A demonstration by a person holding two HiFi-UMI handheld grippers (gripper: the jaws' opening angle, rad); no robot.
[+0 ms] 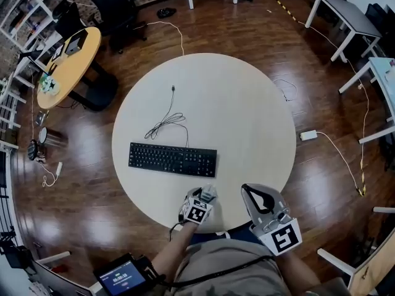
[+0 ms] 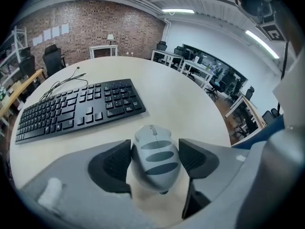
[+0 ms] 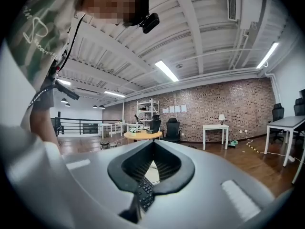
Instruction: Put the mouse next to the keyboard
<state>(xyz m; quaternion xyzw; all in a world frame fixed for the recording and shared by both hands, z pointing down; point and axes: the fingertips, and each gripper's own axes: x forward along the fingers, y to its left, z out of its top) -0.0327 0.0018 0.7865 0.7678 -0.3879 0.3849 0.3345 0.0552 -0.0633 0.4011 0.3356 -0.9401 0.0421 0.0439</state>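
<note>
Smooth rounded grey mouse [image 2: 156, 159] clamped between left gripper [image 2: 155, 149] ribbed pads [image 2: 116, 163], flat black keyboard [image 2: 76, 106] just ahead, right gripper [image 1: 249, 190] closed, empty

Mouse [image 2: 155, 156]: smooth grey plastic, slight sheen. Keyboard [image 1: 173, 159]: matt black plastic. Table [image 1: 247, 116]: smooth matt off-white top. Floor [image 1: 80, 190]: glossy dark wood planks. Wall [image 2: 95, 27]: rough red brick. Pads [image 2: 112, 163]: black, ribbed.

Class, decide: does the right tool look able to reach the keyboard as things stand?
Probably yes. The right tool is shut and empty above the near edge of the table, and only bare tabletop lies between it and the keyboard. The left tool with the mouse sits beside that path.
</note>
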